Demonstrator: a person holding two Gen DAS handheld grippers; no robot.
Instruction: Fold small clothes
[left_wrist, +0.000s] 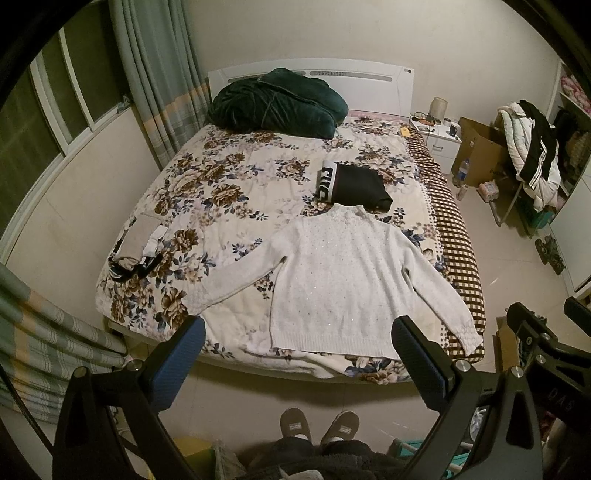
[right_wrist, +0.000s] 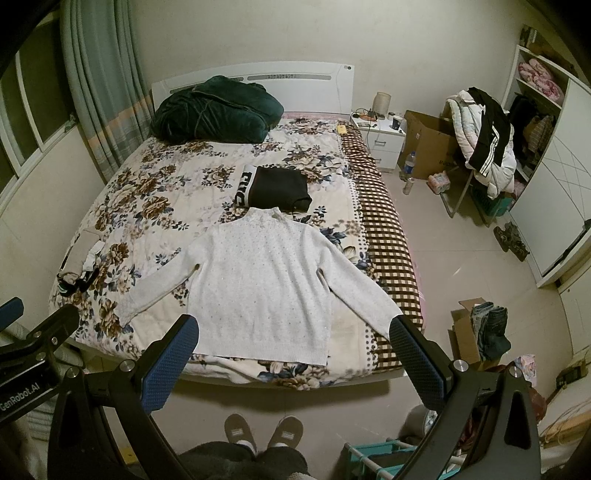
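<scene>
Slippers were the closest thing in frame, the person's feet planted on the tile floor right at the foot of the bed. Both claws hung over that floor, short of the mattress edge, not touching any fabric. Left claw had its blue-padded fingers spread wide with nothing between them, and the right claw was spread the same way, also holding nothing. Task item was the white sweater, lying flat and face up on the floral quilt near the foot of the bed, collar pointing toward the headboard, hem close to the near edge, both sleeves stretched out diagonally to the sides. Its right-hand sleeve reached over onto the brown checkered blanket running down that side of the bed. Just past the collar sat a folded black garment with a white lettered band, its near corner looked like it was touching the collar or almost. Over by the left edge of the quilt was a small pile of beige and white clothes with something dark at its near end, couldn't tell what exactly. A big dark green blanket was bunched up against the headboard. Beside the bed stood a white nightstand, then a cardboard box and a chair heaped with jackets.
</scene>
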